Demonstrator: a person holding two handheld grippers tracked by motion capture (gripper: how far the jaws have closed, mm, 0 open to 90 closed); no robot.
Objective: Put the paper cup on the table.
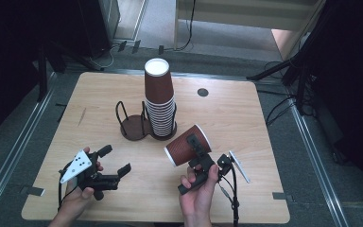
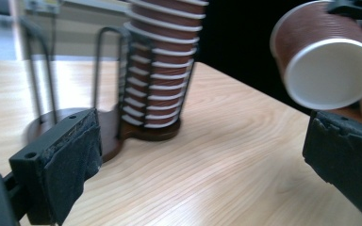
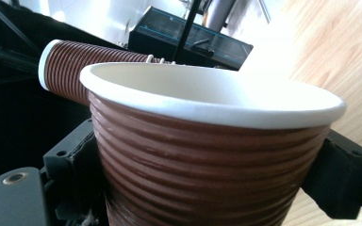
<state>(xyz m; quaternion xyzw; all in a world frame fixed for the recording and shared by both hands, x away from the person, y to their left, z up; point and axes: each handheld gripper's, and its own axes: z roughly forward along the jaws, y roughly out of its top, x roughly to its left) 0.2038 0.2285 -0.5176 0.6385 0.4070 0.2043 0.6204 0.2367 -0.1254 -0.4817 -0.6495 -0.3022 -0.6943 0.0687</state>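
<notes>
A tall stack of upside-down brown ribbed paper cups [image 1: 159, 94] [image 2: 158, 70] stands in the right ring of a dark wire cup holder [image 1: 133, 126] [image 2: 70, 125] at the table's middle. My right gripper [image 1: 194, 149] [image 3: 207, 179] is shut on a single brown paper cup [image 1: 187, 145] [image 3: 207, 141] and holds it tilted above the table, right of the holder, its base toward the left gripper. That cup [image 2: 327, 56] appears at the upper right in the left gripper view. My left gripper [image 1: 115, 160] [image 2: 202, 160] hovers open and empty near the front left, pointing toward the holder.
The holder's left ring [image 1: 125, 116] is empty. A round dark grommet [image 1: 203, 92] sits in the wooden tabletop [image 1: 246, 123] near its far edge. Black stand legs [image 1: 283, 71] and cables lie on the floor beyond the table's right corner.
</notes>
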